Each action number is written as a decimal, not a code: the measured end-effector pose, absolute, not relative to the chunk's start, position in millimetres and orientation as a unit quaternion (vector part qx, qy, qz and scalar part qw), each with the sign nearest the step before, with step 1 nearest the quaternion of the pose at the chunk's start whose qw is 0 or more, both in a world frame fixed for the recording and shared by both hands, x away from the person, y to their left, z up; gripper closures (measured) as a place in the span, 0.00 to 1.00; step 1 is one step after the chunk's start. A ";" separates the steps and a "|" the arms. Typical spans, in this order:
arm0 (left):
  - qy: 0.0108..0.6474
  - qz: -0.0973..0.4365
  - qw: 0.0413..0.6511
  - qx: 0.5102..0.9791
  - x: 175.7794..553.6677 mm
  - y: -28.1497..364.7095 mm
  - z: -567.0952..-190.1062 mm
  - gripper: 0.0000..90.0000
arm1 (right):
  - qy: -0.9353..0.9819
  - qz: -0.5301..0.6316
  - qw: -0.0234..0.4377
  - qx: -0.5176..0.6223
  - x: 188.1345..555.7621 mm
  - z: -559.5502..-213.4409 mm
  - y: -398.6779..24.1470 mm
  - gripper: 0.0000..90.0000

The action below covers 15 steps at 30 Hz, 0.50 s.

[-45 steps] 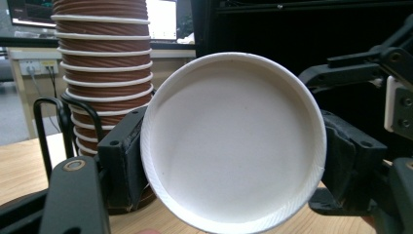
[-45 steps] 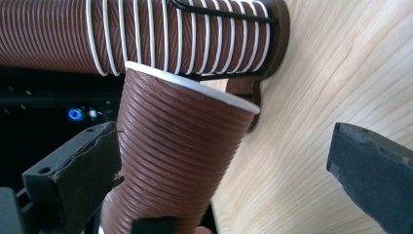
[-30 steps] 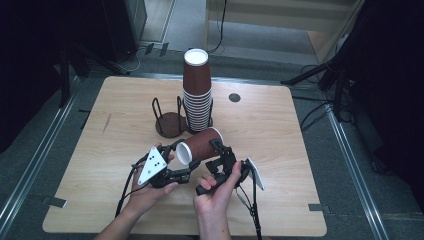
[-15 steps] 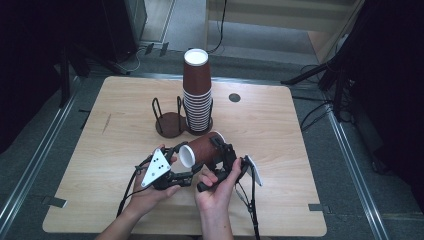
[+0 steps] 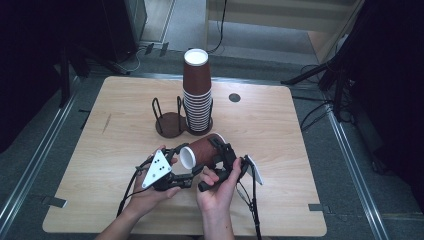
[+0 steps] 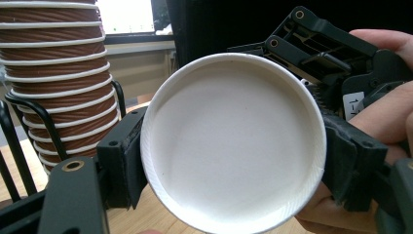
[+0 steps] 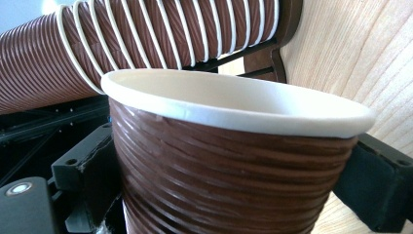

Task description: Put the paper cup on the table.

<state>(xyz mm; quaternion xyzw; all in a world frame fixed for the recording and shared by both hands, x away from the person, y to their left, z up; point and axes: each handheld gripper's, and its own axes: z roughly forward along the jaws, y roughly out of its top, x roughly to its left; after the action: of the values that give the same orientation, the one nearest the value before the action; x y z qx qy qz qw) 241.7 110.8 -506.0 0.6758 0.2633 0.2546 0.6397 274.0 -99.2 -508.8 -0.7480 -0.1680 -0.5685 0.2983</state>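
A brown ribbed paper cup (image 5: 205, 150) lies on its side just above the wooden table (image 5: 300, 165), held between both grippers. Its white base (image 6: 234, 141) faces my left gripper (image 5: 192, 167), whose jaws sit against either side of that end. My right gripper (image 5: 216, 152) is shut across the cup's wall (image 7: 219, 161), just under the rolled white rim. In the left gripper view, the right hand and its gripper (image 6: 321, 48) appear behind the cup.
A tall stack of the same cups (image 5: 196, 90) stands in a black wire holder at the table's back centre. An empty second holder ring (image 5: 170, 122) sits beside it on the left. A small dark disc (image 5: 234, 97) lies to the stack's right.
Both hands and the cup have shifted very slightly toward the near edge. The left gripper has edged right, closer around the cup's base.
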 end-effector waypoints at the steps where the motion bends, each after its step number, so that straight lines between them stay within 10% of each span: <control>1: 0.264 0.254 0.641 0.675 241.7 110.5 -506.4 0.25 | -0.169 -0.568 0.296 -0.749 273.9 -508.6 -99.3 0.10; 15: 0.290 0.233 0.624 0.687 235.6 111.6 -507.7 0.00 | -0.199 -0.572 0.241 -0.758 275.5 -497.4 -111.3 0.12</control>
<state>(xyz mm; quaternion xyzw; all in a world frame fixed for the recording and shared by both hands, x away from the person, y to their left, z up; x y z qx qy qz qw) 235.6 111.6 -507.7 0.6873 0.2902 0.2331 0.6237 275.5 -111.3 -497.4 -0.7582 -0.1986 -0.5724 0.2407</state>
